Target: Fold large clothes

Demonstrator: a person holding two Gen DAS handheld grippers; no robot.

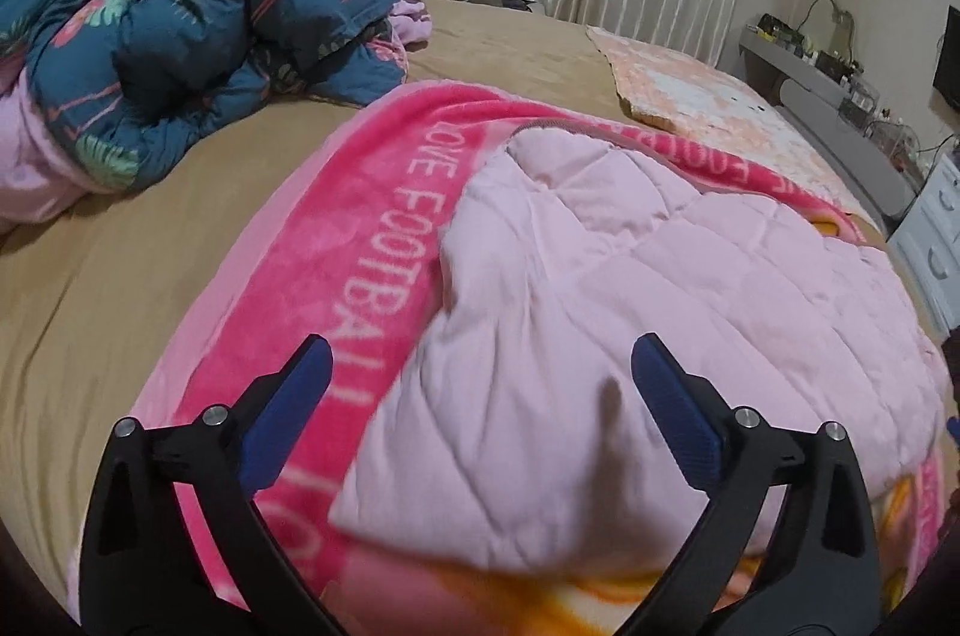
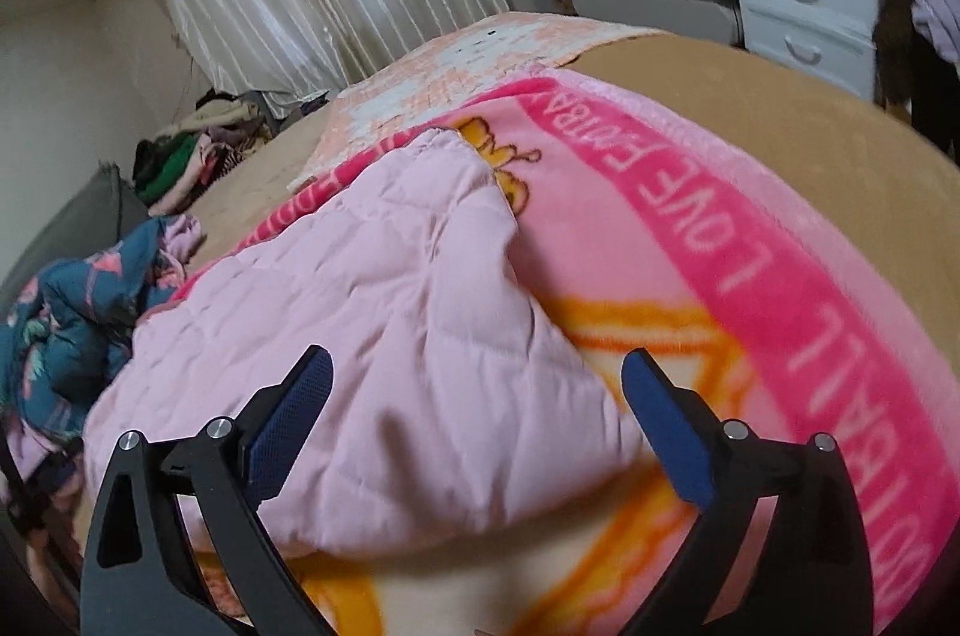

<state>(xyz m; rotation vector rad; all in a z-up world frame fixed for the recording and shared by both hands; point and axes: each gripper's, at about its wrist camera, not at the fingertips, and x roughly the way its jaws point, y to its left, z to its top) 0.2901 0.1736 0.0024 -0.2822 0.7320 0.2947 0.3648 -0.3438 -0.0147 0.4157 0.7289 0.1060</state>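
Both your grippers hang with fingers spread wide and nothing between them: the left gripper (image 1: 480,390) over the near left corner of the pale pink quilted piece (image 1: 630,276), the right gripper (image 2: 477,393) over its near right edge. That quilted piece lies folded over on top of the bright pink football blanket (image 1: 384,240), which is spread flat across the tan bed (image 1: 120,276), probably so the fold has a smooth base. The blue floral duvet (image 1: 180,36) is bundled far left, well apart, likely to keep the folding area free. You look set for the next fold.
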